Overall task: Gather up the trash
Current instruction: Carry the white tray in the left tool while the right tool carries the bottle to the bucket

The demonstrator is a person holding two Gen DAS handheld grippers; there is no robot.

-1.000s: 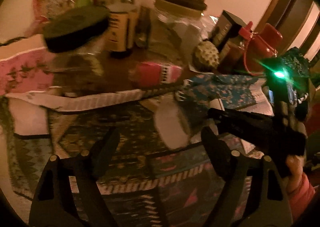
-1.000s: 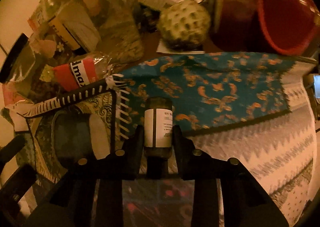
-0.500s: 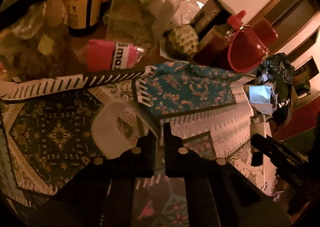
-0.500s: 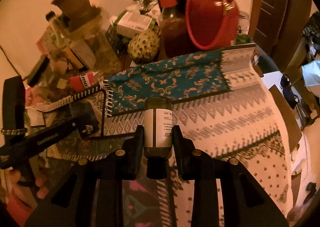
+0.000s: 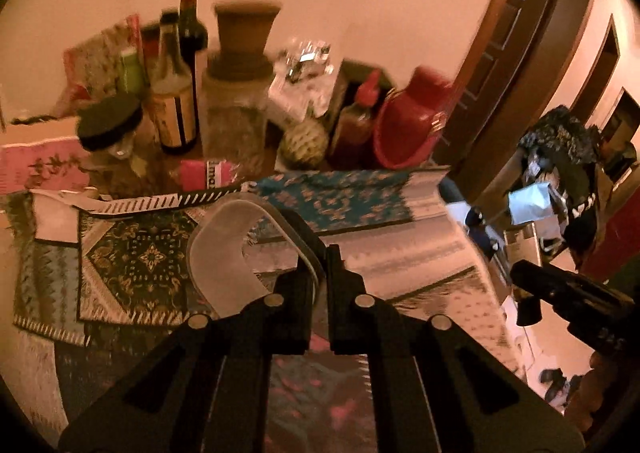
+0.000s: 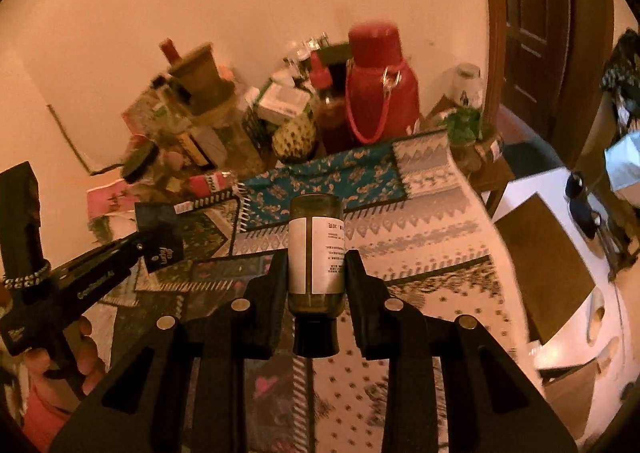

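Observation:
My left gripper (image 5: 322,253) is shut on the rim of a clear plastic cup (image 5: 218,253), which hangs tilted above the patterned table cloths (image 5: 136,261). In my right gripper (image 6: 316,255) is a small dark bottle (image 6: 316,237) with a white label, its black cap pointing back toward the camera; the jaws are shut on it. The bottle is held well above the white patterned cloth (image 6: 420,237). Each gripper shows in the other's view: the right gripper (image 5: 560,293) at the right edge, the left gripper (image 6: 158,241) at the left, with a hand below it.
The back of the table is crowded: a red flask (image 6: 380,93), a sauce bottle (image 5: 356,121), tall bottles (image 5: 176,109), a dark-lidded jar (image 5: 110,121), a scaly green fruit (image 5: 304,141) and a crushed red-labelled bottle (image 5: 208,173). A door and brown cardboard (image 6: 540,265) lie to the right.
The left gripper has shut on the cup's rim and lifted it off the cloth. Both hands have risen and drawn back from the table. The right still holds the bottle.

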